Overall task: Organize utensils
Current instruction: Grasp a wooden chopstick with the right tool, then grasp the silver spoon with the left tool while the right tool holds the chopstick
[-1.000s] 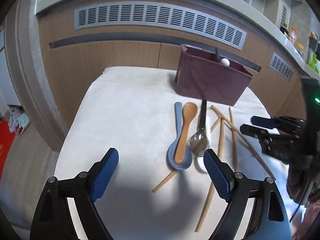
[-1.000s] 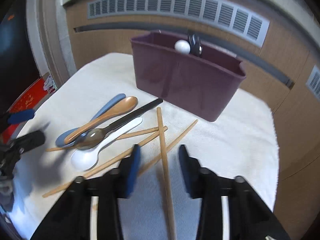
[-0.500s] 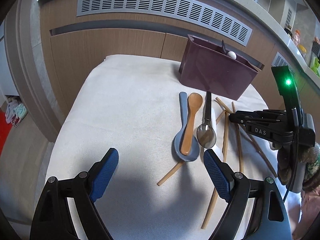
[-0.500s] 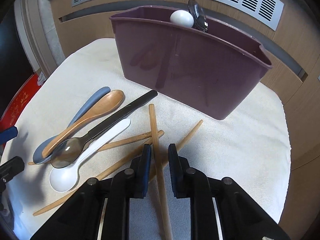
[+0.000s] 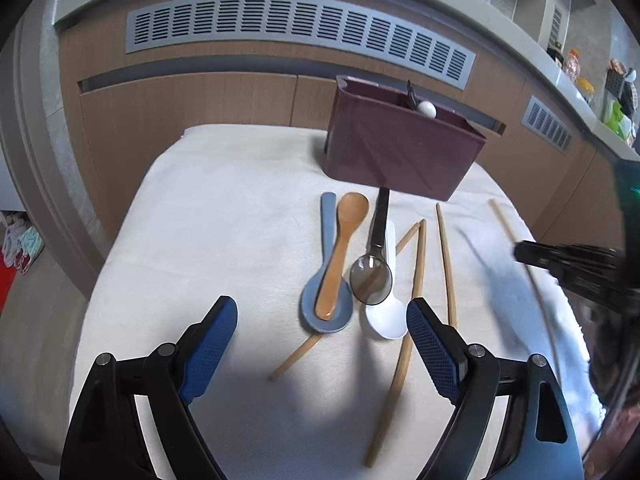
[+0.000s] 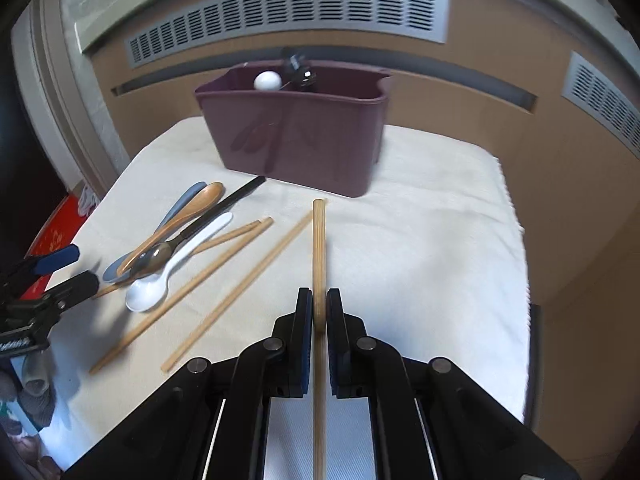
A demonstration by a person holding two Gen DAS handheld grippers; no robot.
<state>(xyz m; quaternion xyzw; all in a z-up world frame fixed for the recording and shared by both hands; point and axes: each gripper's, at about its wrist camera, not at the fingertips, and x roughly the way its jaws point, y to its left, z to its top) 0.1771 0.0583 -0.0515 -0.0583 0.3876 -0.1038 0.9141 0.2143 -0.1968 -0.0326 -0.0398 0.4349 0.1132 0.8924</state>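
Your right gripper (image 6: 319, 314) is clamped on a wooden chopstick (image 6: 319, 248) pointing toward the maroon utensil caddy (image 6: 296, 136) — lift it clear of the cloth-covered worktop (image 6: 432, 248), tip it upright, and lower it inside. Your left gripper (image 5: 320, 332) hovers wide open and empty over the spoons.

A second ago my right gripper (image 6: 319, 314) hung open over the chopsticks; now I have closed its fingers (image 6: 305, 316) on one chopstick (image 6: 319, 248) and lifted its far end off the bench (image 6: 432, 240), away from the three others.
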